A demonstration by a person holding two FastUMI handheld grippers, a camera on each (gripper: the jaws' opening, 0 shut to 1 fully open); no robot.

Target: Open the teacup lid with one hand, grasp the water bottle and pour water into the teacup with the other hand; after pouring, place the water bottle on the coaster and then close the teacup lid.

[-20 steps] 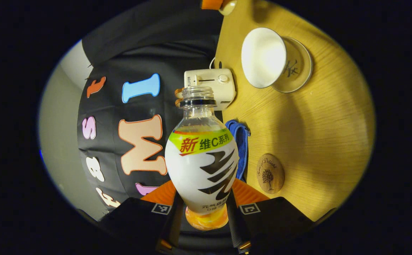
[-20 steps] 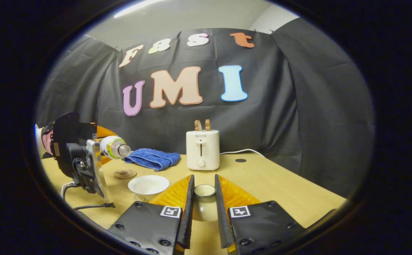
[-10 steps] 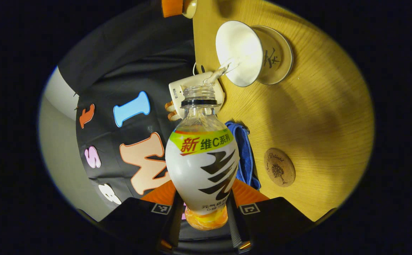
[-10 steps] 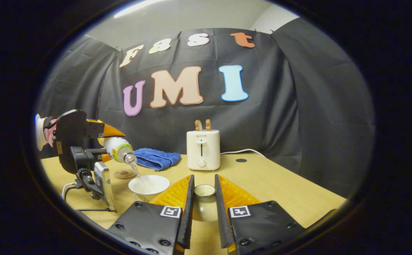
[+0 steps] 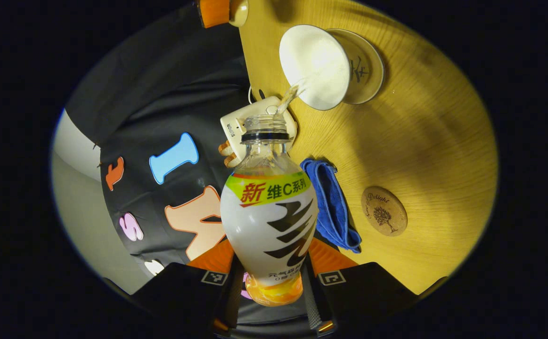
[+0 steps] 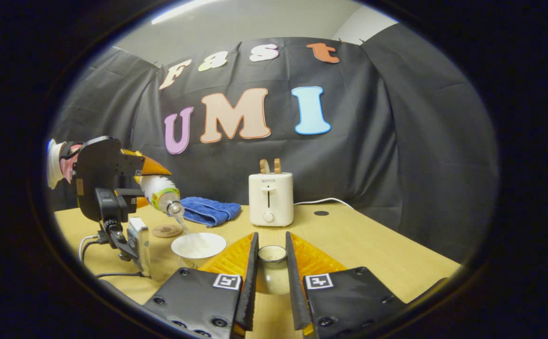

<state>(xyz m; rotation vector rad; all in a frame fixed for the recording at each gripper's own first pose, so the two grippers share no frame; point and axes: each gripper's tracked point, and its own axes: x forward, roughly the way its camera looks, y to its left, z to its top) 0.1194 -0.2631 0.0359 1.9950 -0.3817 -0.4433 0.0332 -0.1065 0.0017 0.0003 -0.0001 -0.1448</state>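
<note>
My left gripper (image 5: 271, 292) is shut on the water bottle (image 5: 269, 221), a white-labelled bottle with no cap. It is tipped neck-down, and a thin stream of water runs from its mouth into the white teacup (image 5: 314, 66) on its saucer. In the right gripper view the same bottle (image 6: 160, 194) pours into the teacup (image 6: 198, 245) at the left, held by the left gripper (image 6: 147, 181). My right gripper (image 6: 271, 263) is shut on the white teacup lid (image 6: 272, 273), held up off the table. The round wooden coaster (image 5: 384, 217) lies bare on the table near the cup.
A blue cloth (image 6: 205, 210) lies by the back wall, beside a white toaster (image 6: 270, 197) with a cord. The wooden table (image 6: 372, 249) has open room to the right. A person's hand (image 6: 61, 165) holds the left gripper.
The bottle has tipped further over the teacup. Water began flowing about half a second ago and still runs. My right gripper with the lid has stayed still.
</note>
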